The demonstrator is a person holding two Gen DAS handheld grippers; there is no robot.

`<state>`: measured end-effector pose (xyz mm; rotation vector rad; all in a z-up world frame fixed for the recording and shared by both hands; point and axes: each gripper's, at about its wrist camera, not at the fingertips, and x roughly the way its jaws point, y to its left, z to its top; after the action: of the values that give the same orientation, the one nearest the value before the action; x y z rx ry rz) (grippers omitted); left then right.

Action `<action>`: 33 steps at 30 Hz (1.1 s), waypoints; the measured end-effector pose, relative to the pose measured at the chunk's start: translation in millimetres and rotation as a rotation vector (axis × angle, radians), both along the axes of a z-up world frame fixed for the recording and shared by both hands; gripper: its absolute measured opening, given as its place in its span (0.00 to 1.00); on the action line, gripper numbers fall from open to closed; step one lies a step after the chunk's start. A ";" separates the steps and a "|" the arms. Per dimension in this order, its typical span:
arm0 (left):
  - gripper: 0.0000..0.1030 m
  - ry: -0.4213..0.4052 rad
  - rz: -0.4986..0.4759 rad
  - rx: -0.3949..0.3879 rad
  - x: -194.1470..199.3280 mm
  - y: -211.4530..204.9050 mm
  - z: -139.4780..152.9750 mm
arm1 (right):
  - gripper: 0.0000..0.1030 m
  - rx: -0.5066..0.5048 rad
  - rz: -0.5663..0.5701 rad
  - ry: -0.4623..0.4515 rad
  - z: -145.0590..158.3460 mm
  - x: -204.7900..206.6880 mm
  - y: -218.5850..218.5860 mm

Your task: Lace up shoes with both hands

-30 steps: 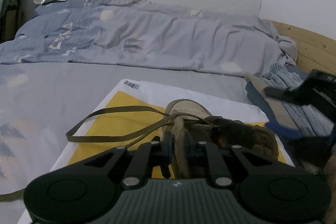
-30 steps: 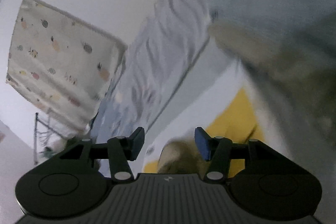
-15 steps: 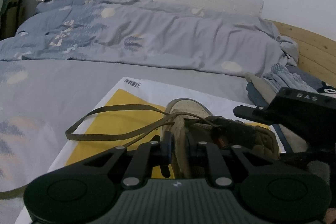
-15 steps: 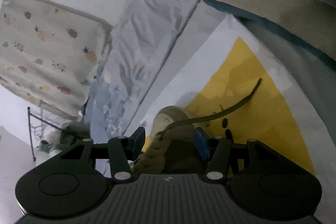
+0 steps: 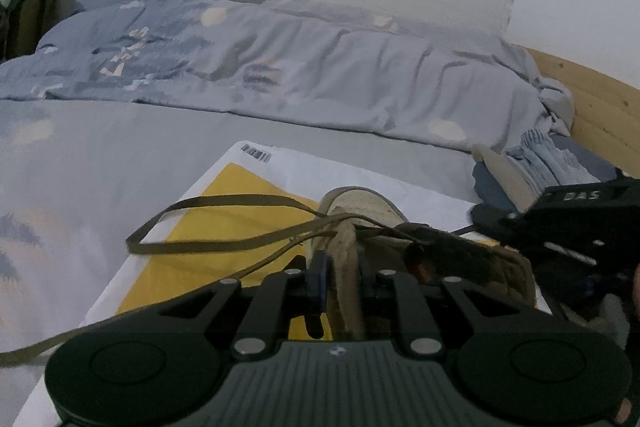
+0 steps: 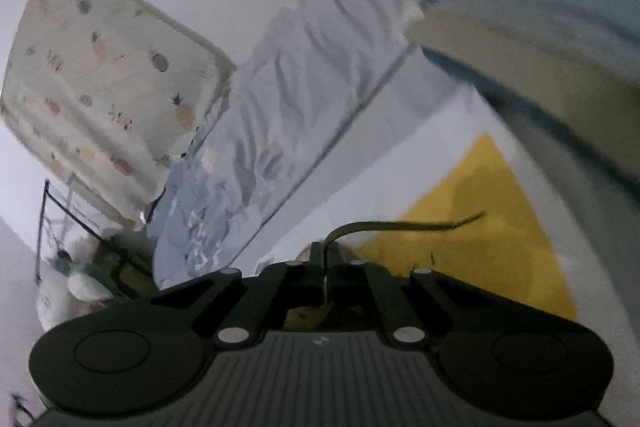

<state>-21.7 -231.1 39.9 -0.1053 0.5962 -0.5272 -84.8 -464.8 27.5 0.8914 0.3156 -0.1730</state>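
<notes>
Olive-brown lace [image 5: 224, 223] looped out over the yellow-and-white mailer [image 5: 224, 203] on the bed, on the left of our view, and ran back to the shoe [image 5: 372, 223] lying on that mailer. Our left tongs [image 5: 344, 287] were nearly pressed together, pinching the shoe's side wall as before. Further right, our right tongs [image 6: 326, 267], half spread a moment earlier, had snapped together on the free lace end [image 6: 400, 227], which stuck out past their tips. That gave us an end to thread, with the shoe steadied. Readable writing was scarce: a barcode [image 5: 256, 151] on the mailer and, probably, "DAS" on the right tongs' body.
</notes>
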 end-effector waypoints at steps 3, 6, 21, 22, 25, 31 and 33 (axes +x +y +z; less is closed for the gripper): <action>0.12 0.007 0.010 -0.010 1.0 0.4 -0.3 | 0.01 -0.084 -0.047 -0.007 12.0 -10.4 -5.1; 0.12 0.011 0.018 -0.015 1.5 0.4 -0.2 | 0.01 -0.134 -0.111 -0.016 22.7 -24.5 -18.1; 0.12 0.018 0.048 -0.031 0.9 -1.3 -0.8 | 0.01 -0.269 -0.425 -0.046 57.5 -101.2 -76.9; 0.12 0.019 0.050 -0.033 1.0 -1.3 -0.8 | 0.01 -0.277 -0.440 -0.044 58.7 -104.8 -80.0; 0.12 0.021 0.058 -0.038 1.5 -1.1 -0.7 | 0.01 -0.297 -0.493 -0.043 62.7 -117.8 -91.5; 0.11 0.026 0.073 -0.048 2.4 -0.8 -0.5 | 0.01 -0.324 -0.606 -0.026 69.4 -149.4 -114.3; 0.11 0.027 0.079 -0.052 2.7 -0.7 -0.4 | 0.01 -0.336 -0.644 -0.011 71.0 -157.8 -120.0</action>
<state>-19.0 -231.8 39.5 -0.1843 0.6026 -0.4657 -242.6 -584.8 98.5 0.6331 -0.0241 -0.7936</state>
